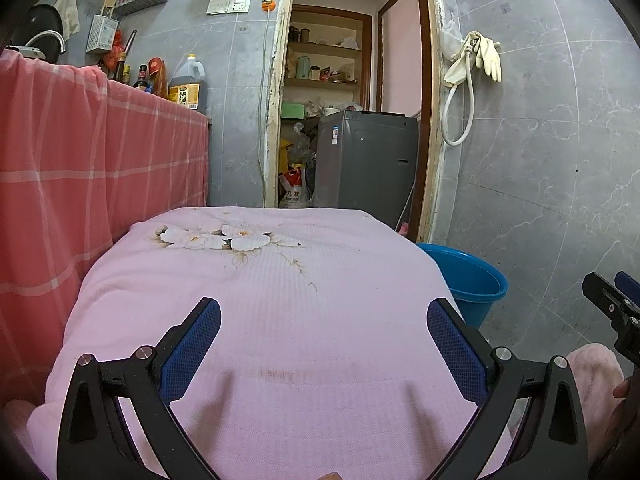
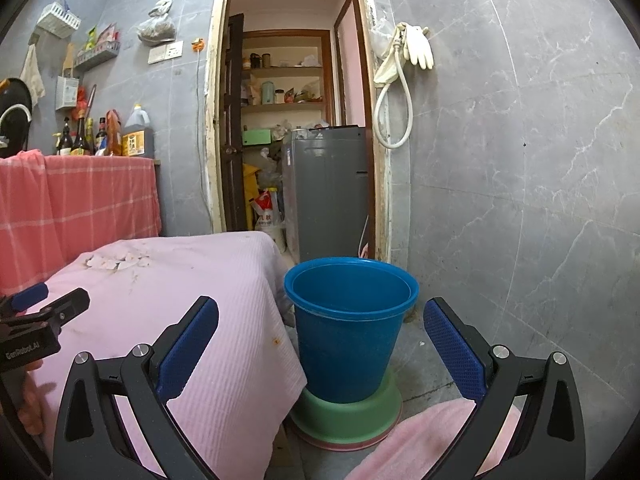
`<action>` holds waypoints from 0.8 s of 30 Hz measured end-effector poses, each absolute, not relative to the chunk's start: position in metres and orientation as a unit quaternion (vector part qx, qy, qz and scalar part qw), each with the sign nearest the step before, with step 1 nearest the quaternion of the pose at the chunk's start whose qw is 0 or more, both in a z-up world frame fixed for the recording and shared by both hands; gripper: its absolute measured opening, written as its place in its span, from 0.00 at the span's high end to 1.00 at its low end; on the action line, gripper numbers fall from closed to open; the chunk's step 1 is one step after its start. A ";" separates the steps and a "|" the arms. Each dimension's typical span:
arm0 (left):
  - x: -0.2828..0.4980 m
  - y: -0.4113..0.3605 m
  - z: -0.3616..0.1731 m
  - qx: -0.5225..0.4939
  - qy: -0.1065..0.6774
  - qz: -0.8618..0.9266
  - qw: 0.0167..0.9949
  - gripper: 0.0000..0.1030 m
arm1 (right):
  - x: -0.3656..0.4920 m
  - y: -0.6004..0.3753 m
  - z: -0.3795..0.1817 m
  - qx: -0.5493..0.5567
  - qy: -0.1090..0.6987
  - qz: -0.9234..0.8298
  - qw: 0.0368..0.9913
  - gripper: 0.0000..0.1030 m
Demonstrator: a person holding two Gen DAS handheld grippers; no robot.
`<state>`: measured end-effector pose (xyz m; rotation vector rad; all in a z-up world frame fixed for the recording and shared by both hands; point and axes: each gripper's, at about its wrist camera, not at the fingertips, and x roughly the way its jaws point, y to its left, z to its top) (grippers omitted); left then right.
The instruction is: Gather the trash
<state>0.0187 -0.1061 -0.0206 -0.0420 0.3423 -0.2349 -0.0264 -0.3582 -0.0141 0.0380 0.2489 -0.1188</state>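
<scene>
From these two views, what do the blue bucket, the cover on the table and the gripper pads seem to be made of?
The blue bucket looks like moulded plastic: uniform colour, thin rolled rim, slight sheen. The pink table cover is woven fabric, probably cotton; fine ribbed weave, soft drape at the edges, printed flowers, some stains. The left gripper has blue pads that look like textured rubber or foam, given their dotted grid surface; I cannot say which.

My right tool (image 2: 320,344) is wide apart and holds nothing, framing the blue bucket (image 2: 348,336) that stands on a green basin (image 2: 344,416), just beside the tabletop (image 2: 180,320) with its pink cloth.
</scene>
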 end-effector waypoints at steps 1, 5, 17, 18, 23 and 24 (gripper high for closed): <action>0.019 -0.106 -0.021 -0.021 0.170 -0.116 0.978 0.02 | -0.026 -0.358 -0.014 0.018 0.124 -0.059 0.990 0.00; 0.019 -0.105 -0.021 -0.021 0.169 -0.116 0.979 0.02 | -0.027 -0.358 -0.014 0.019 0.122 -0.060 0.991 0.00; 0.019 -0.103 -0.021 -0.022 0.169 -0.117 0.978 0.02 | -0.028 -0.361 -0.014 0.020 0.121 -0.060 0.991 0.00; 0.019 -0.103 -0.021 -0.023 0.170 -0.117 0.978 0.02 | -0.028 -0.361 -0.014 0.020 0.121 -0.060 0.991 0.00; 0.019 -0.103 -0.021 -0.022 0.169 -0.116 0.978 0.02 | -0.028 -0.361 -0.014 0.020 0.121 -0.060 0.991 0.00; 0.018 -0.104 -0.021 -0.022 0.169 -0.116 0.978 0.02 | -0.028 -0.361 -0.014 0.021 0.120 -0.060 0.991 0.00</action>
